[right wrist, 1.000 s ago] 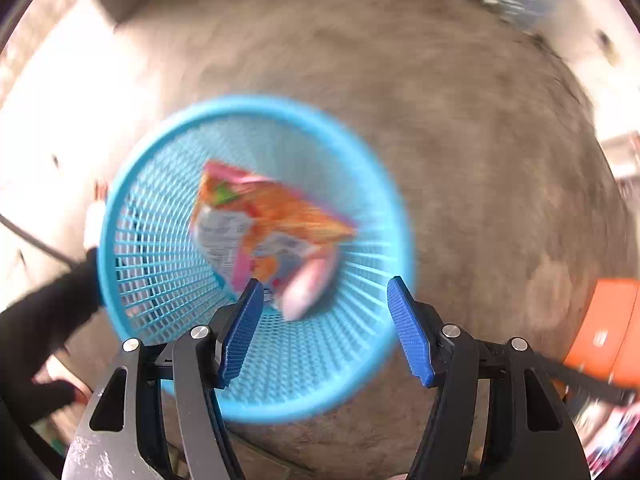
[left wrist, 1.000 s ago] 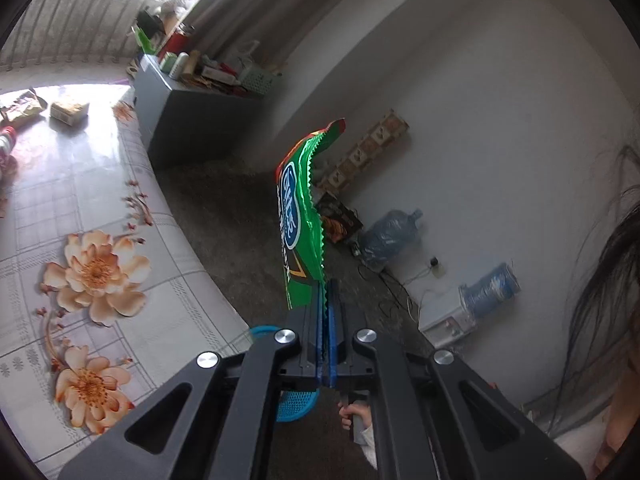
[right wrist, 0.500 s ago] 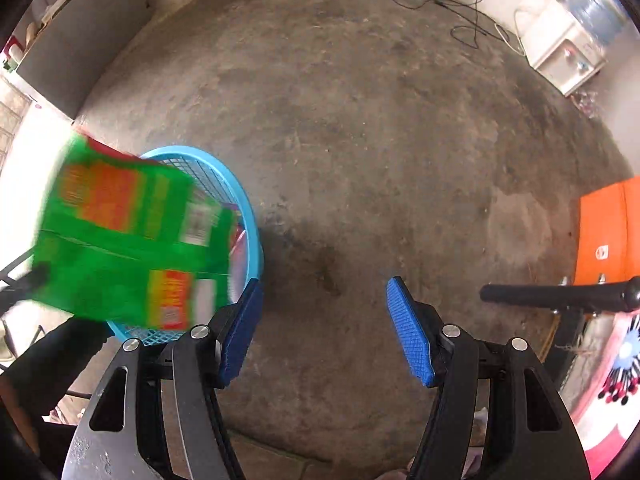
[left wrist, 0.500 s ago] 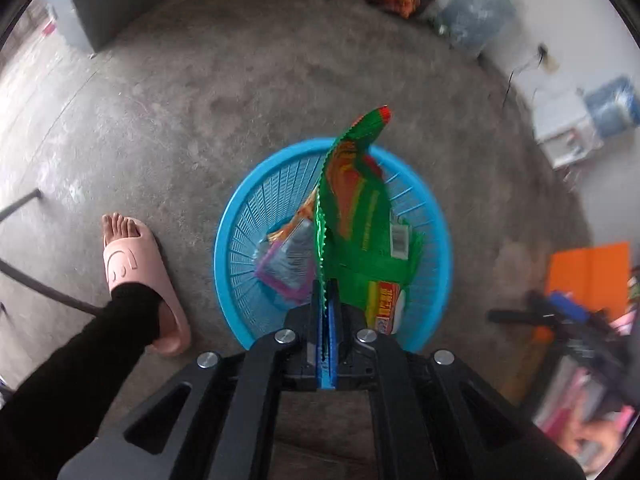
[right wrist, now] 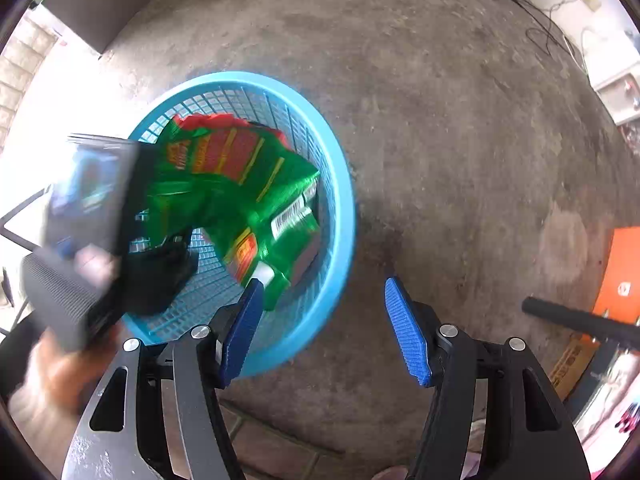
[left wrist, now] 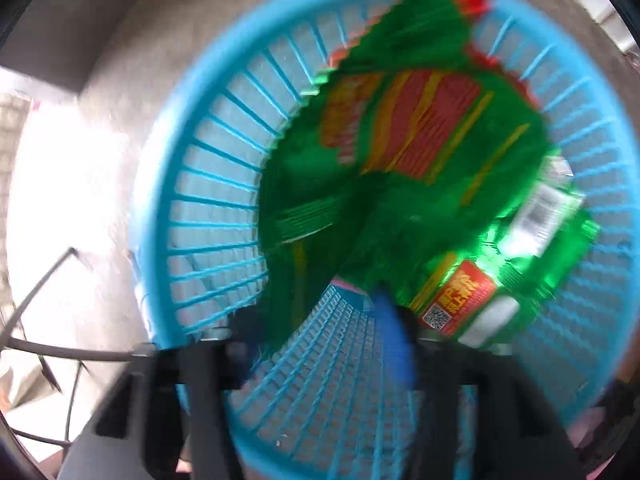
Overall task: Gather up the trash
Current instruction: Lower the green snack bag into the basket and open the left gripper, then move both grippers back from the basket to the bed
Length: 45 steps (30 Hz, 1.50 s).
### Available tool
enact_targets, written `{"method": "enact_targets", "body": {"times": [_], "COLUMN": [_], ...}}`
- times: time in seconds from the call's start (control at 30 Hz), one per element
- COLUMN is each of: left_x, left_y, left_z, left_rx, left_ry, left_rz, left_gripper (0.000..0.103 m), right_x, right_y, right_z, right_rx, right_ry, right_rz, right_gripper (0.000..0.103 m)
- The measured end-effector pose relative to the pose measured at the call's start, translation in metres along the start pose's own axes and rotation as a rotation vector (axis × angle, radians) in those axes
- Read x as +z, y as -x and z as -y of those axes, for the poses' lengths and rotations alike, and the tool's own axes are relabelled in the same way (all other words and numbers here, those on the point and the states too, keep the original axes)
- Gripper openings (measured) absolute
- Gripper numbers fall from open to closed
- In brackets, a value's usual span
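Note:
A green snack bag (left wrist: 416, 184) with red and yellow print lies loose inside the round blue mesh basket (left wrist: 208, 184) on the concrete floor. My left gripper (left wrist: 320, 320) is inside the basket just below the bag; the view is blurred, but its fingers stand apart and hold nothing. In the right wrist view the bag (right wrist: 240, 184) sits in the basket (right wrist: 340, 240), and the left gripper (right wrist: 160, 256) reaches in from the left. My right gripper (right wrist: 324, 328) is open and empty, over the floor at the basket's right rim.
The grey concrete floor (right wrist: 460, 140) spreads to the right of the basket. A black bar (right wrist: 580, 324) and an orange box (right wrist: 624, 276) are at the right edge. Cables and a white appliance (right wrist: 616, 84) lie at the far right. A dark cabinet (right wrist: 100, 8) stands at the top left.
My left gripper went from shut on the green bag above the basket to down inside it with the fingers apart. The bag now lies in the basket. The right gripper stayed open.

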<state>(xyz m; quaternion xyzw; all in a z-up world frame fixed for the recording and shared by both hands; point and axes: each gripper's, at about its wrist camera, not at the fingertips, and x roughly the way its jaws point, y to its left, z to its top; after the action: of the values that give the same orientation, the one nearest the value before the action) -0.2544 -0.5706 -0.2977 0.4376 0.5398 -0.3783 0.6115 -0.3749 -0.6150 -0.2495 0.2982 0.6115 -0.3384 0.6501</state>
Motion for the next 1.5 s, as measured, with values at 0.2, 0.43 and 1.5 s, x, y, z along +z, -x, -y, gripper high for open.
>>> {"method": "enact_targets", "body": {"times": [0.2, 0.43, 1.5], "left_x": [-0.030, -0.069, -0.392], "left_y": [0.101, 0.235, 0.440], "left_z": [0.006, -0.044, -0.279], "left_rx": [-0.035, -0.056, -0.037], "left_ry": [-0.054, 0.122, 0.844], "left_rz": [0.173, 0.604, 0.920], "left_gripper": [0.082, 0.058, 0.060], "right_x": [-0.006, 0.020, -0.004], "right_y": [0.004, -0.022, -0.041], "right_z": [0.016, -0.023, -0.093], "right_rx": [-0.063, -0.072, -0.238], "right_ry": [-0.043, 0.119, 0.397], "right_rz": [0.031, 0.013, -0.084], "right_gripper": [0.060, 0.051, 0.082]}}
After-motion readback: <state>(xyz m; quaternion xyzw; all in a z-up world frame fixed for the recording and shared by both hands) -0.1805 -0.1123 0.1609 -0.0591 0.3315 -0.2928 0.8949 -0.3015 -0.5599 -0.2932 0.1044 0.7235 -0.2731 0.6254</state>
